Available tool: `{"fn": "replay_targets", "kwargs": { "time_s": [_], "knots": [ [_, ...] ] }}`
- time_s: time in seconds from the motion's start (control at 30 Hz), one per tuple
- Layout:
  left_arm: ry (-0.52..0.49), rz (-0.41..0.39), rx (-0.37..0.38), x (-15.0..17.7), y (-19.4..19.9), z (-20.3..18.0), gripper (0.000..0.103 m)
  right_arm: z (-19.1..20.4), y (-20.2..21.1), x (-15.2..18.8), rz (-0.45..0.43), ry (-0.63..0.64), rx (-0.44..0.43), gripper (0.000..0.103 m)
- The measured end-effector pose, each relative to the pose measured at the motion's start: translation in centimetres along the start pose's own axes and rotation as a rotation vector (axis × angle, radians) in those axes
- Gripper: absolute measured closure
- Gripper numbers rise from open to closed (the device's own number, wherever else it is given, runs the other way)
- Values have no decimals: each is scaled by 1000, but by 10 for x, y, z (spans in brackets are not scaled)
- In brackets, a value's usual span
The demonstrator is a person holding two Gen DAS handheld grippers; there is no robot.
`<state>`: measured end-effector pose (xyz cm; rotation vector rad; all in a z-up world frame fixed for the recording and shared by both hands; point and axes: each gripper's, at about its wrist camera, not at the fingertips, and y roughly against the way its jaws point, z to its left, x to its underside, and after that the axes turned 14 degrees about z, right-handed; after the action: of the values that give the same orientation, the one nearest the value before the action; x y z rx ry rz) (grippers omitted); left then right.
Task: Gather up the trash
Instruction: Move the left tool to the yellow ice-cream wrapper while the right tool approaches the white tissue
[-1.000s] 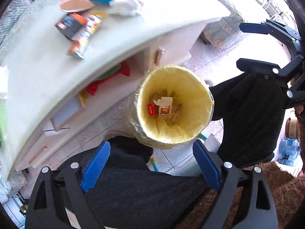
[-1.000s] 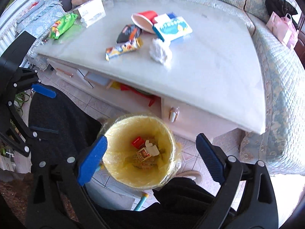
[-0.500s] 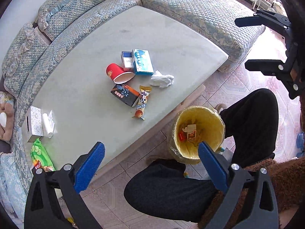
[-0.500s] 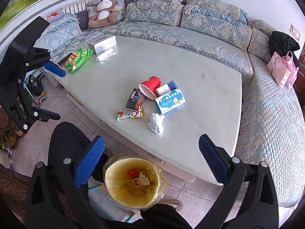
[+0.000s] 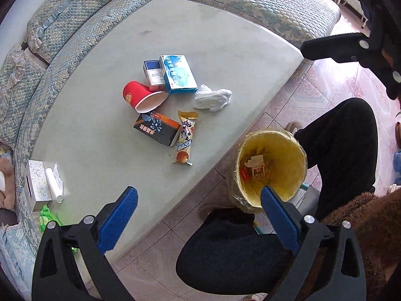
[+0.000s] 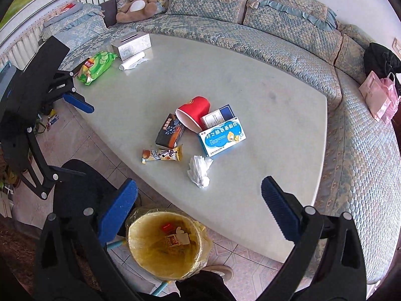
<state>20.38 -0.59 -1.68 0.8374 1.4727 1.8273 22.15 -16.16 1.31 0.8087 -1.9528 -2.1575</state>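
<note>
1. The left gripper (image 5: 198,198) and right gripper (image 6: 199,190) both hang with jaws spread wide and empty, having just been opening.
2. The crumpled tissue (image 6: 199,170) lies on the table (image 6: 275,150) just beyond the right gripper, the nearer one.
3. The wrapper's (image 6: 162,154) long axis runs left-right.
4. The bin (image 6: 163,248) stands on the floor at the table's near edge.

Ahead of my right gripper (image 6: 199,193) the pale stone-topped table (image 6: 263,130) carries the tipped red paper cup (image 6: 194,111), with the crumpled white tissue (image 6: 199,170) nearest me. The yellow-lined round bin (image 6: 164,248) sits below, on the floor against the table's near edge, holding small cartons.
</note>
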Motion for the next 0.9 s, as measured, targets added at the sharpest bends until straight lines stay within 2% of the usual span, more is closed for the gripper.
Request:
{"fn": "replay_targets", "kwargs": {
  "time_s": [0.17,0.43,0.6,0.9],
  "knots": [
    [-43,31,10,-14,-21,-2,7,-5,-19,-9,28,10,-12,6],
    [-74,69,71,-35,-53,3,7,-6,-57,-21,92,33,-8,6],
    [-93,96,77,-45,-75,5,7,-6,-80,-25,129,48,-20,6],
    [-73,134,137,-62,-114,17,7,-11,-126,-29,202,62,-40,6]
  ]
}}
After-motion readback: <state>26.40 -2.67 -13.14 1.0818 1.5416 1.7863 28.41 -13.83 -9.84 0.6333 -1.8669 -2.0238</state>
